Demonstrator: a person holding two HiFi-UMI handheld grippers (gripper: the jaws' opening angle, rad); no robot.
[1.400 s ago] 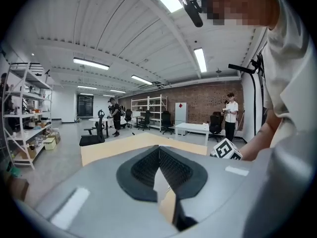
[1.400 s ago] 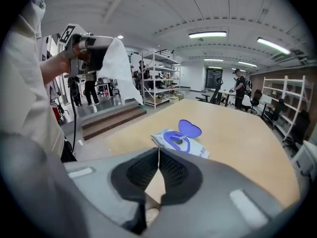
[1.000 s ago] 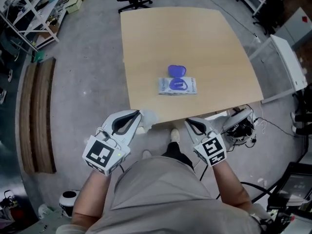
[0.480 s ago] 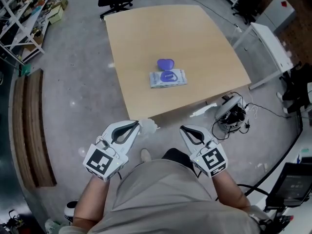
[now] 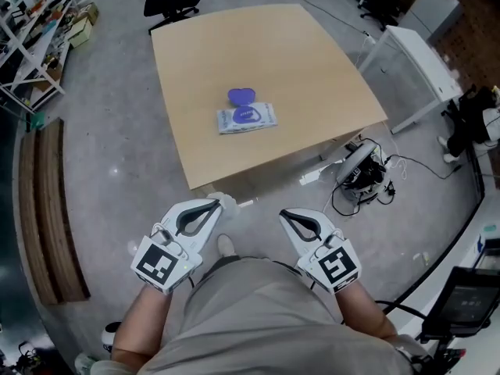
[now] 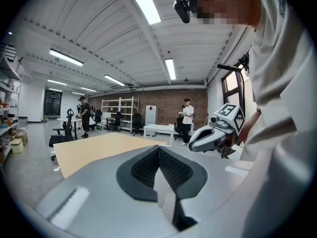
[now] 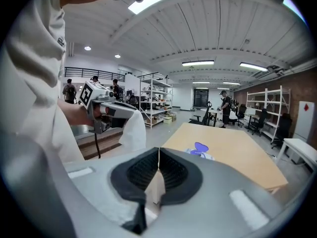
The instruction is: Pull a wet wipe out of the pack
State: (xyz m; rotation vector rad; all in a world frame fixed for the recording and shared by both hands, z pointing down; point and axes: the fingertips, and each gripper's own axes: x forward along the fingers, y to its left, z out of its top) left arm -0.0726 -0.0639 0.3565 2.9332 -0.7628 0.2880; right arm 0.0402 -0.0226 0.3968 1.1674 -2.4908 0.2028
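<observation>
Compared to a second ago, the pack (image 5: 246, 119) is sitting way further off on the table (image 5: 312, 69), long side lying crossways, straight ahead of both grippers. The left gripper (image 5: 218, 204) is clamping the wipe (image 5: 225, 201), and the right gripper (image 5: 283, 213) is pinching shut on nothing; left's looking marginally closer.

R tongs (image 7: 158, 153) closed, L tongs (image 7: 132, 114) w/ wipe (image 7: 132, 133), prob. pinched, pack (image 7: 200, 151) on table (image 7: 240, 158)

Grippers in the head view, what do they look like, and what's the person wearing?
The left gripper and right gripper are light grey, beak-shaped shells with black-lined tongs. Each carries a cube of black-and-white square markers. The person wears a beige short-sleeved shirt.
</observation>
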